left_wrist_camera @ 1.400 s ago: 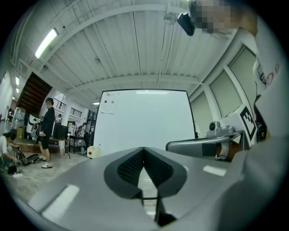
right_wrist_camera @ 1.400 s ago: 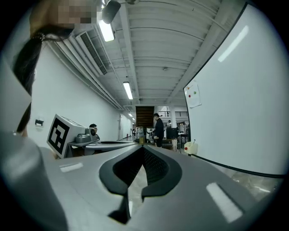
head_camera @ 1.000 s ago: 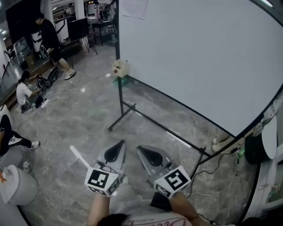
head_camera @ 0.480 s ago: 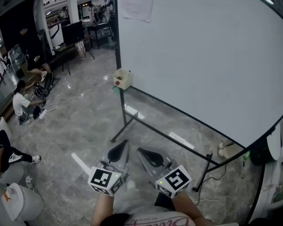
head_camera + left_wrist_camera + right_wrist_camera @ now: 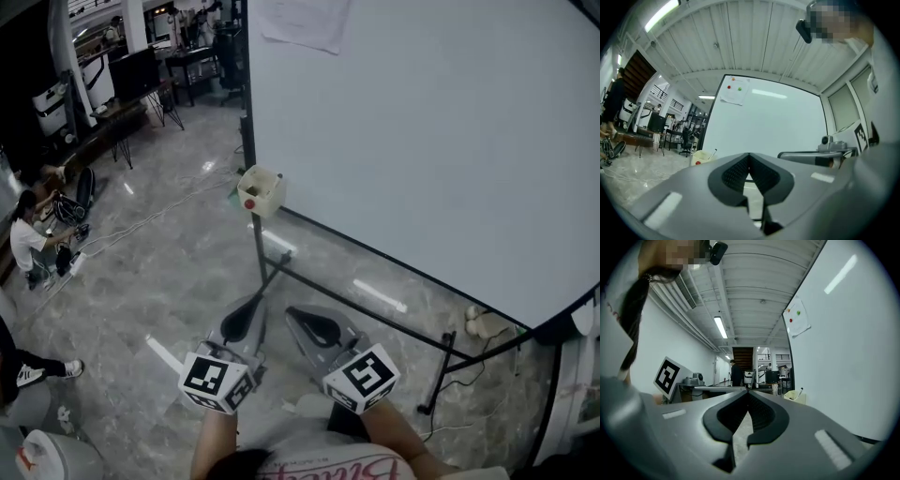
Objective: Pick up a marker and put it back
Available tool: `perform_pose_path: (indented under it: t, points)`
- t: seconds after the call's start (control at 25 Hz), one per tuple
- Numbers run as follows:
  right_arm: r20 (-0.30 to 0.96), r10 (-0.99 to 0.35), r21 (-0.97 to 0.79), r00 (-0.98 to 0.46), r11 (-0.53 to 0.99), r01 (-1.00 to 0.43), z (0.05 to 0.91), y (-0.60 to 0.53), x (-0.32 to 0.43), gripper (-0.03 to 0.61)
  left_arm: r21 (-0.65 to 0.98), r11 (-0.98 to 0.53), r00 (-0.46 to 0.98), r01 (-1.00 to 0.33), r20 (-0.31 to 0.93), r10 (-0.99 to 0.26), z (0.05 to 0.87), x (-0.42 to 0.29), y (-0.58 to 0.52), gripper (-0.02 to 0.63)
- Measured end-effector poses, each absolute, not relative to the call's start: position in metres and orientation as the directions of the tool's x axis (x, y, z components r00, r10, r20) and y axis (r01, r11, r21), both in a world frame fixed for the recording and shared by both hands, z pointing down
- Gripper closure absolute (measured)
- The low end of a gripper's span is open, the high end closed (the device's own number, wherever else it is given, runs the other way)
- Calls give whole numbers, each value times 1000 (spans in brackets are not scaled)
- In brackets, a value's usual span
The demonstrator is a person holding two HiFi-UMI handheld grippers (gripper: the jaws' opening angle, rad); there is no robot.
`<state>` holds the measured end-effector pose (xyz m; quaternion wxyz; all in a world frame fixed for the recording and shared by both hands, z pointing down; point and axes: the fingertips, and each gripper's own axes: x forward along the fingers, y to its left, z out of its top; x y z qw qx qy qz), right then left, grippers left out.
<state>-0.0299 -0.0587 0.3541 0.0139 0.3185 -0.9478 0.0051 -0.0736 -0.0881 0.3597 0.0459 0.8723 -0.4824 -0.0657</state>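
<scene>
A small cream holder box [image 5: 261, 190] hangs at the lower left corner of the big whiteboard [image 5: 441, 141]. In the gripper views a marker [image 5: 800, 392] sticks up out of the holder [image 5: 702, 157]. I hold my left gripper [image 5: 253, 306] and right gripper [image 5: 293, 315] side by side low in the head view, short of the holder and pointing toward it. Both are shut with nothing between the jaws, as the left gripper [image 5: 749, 155] and the right gripper [image 5: 748, 393] show in their own views.
The whiteboard's black stand [image 5: 265, 281] has legs reaching across the marble floor just ahead of the grippers. Cables [image 5: 141, 211] trail over the floor at left. A person [image 5: 28, 239] crouches far left, near desks and a monitor [image 5: 131, 73]. A paper sheet [image 5: 305, 23] is pinned at the board's top.
The view has moved closer to the whiteboard; the holder box now appears lower and nearer to the grippers. Both grippers stayed shut and side by side.
</scene>
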Motion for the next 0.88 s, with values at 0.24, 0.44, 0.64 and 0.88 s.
perform_pose_path:
  t: [0.24,0.44,0.64,0.88]
  points:
    - [56,-633,-12,-772,773,-634,364,-114,-29,577,192,-524,523,-830,-58,-850,377,-81,-137,614]
    - [71,-651,-39,-756,755,-654,371,-170,-32,577,190,-518,521,-834,-38,-853,380,-87,-182,614]
    - [89,-666,-69,-740,738,-672,378,-225,-29,577,189,-502,508,-844,-23,-861,377,-90,-226,614]
    - [137,-666,-99,-733,727,-679,391,-297,-40,581,202,-497,509,-844,5,-861,382,-99,-295,614]
